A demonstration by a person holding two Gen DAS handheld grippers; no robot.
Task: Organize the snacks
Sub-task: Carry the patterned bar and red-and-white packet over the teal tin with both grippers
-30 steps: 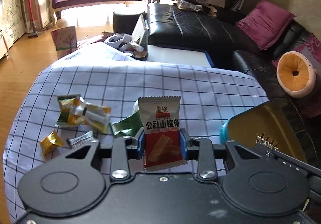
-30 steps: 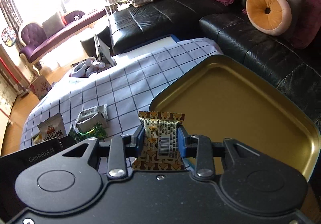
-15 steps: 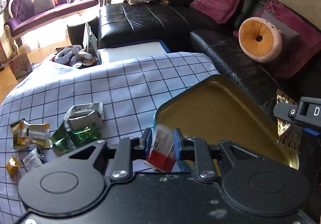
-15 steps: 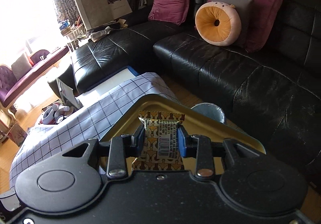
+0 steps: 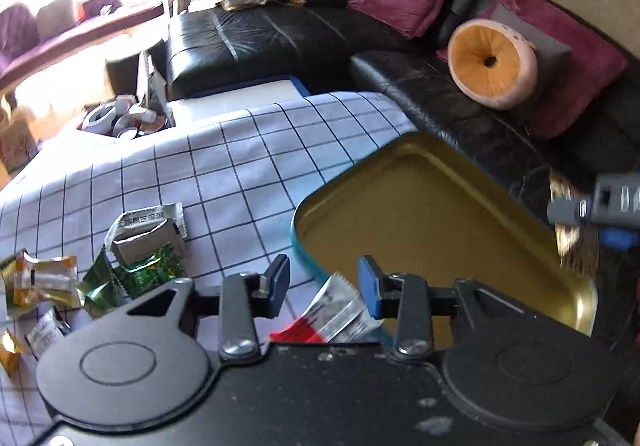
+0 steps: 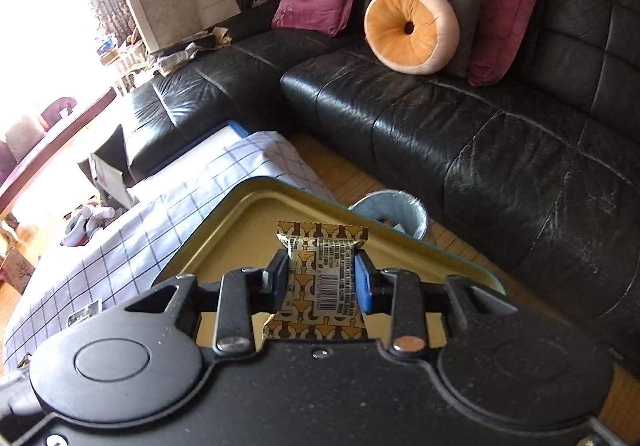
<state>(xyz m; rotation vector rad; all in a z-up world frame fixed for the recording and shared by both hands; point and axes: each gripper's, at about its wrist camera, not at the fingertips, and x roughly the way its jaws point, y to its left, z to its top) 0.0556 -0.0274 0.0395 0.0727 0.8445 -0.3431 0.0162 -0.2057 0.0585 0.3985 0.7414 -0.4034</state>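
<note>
My left gripper (image 5: 323,284) hangs over the near-left corner of the gold tin (image 5: 440,214), and its jaws are opening. The red and white snack packet (image 5: 332,318) lies tilted between them, loose, leaning toward the right pad. My right gripper (image 6: 322,280) is shut on a brown and gold patterned packet (image 6: 324,266) above the tin's (image 6: 240,230) right side. In the left wrist view that right gripper (image 5: 600,202) shows at the right edge with its packet (image 5: 576,246) hanging below it.
Several loose snacks lie on the checked tablecloth (image 5: 240,150) to the left: a grey-white packet (image 5: 148,234), a green one (image 5: 148,274), an orange-yellow one (image 5: 40,282). A small bin (image 6: 390,212) stands beyond the tin. A black sofa (image 6: 480,134) wraps around the table.
My left gripper swung right from the snack pile to the tin, then spread its jaws, and the red packet tipped over. My right gripper carried its packet across the tin, still gripped.
</note>
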